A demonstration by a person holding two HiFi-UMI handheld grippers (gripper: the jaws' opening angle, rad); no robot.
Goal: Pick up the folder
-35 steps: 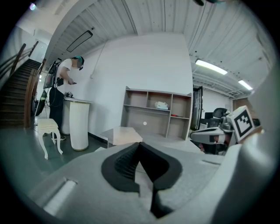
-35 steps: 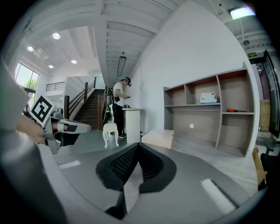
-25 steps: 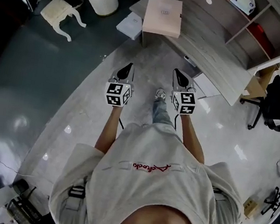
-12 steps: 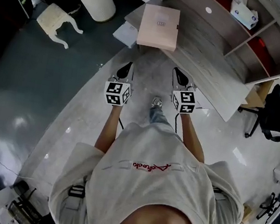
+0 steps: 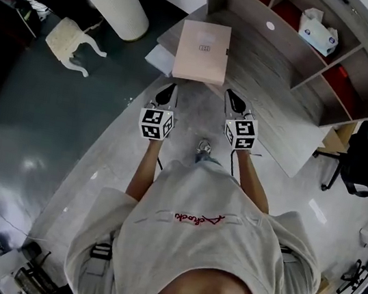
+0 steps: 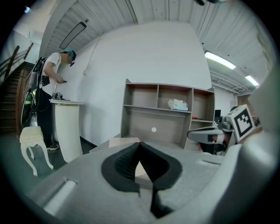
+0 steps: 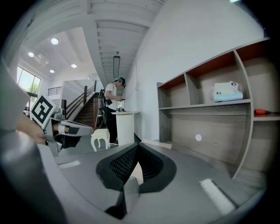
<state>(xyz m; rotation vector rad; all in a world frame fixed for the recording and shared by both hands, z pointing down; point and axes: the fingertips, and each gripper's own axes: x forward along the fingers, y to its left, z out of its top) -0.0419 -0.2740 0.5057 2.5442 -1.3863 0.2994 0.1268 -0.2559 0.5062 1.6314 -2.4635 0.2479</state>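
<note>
The folder (image 5: 202, 50) is a flat pale pink rectangle lying at the near left end of the grey wooden desk (image 5: 275, 95). In the head view my left gripper (image 5: 172, 86) and my right gripper (image 5: 228, 92) are held side by side just short of the desk, pointing at the folder's near edge without touching it. Both are shut with nothing between the jaws. The left gripper view shows its gripper (image 6: 139, 144) closed to a point, the folder (image 6: 122, 141) lying beyond it. Past my closed right gripper (image 7: 138, 145) lies the folder's edge (image 7: 155, 143).
Shelves rise behind the desk, with a tissue box (image 5: 318, 31) on one of them. A white ribbed pedestal (image 5: 127, 2) and a white stool (image 5: 69, 38) stand to the left, with a person (image 6: 50, 87) at the pedestal. A black office chair (image 5: 365, 161) is at the right.
Both grippers have moved forward together with the person. The desk and folder now lie closer, just ahead of the fingertips. The jaws stay shut.
</note>
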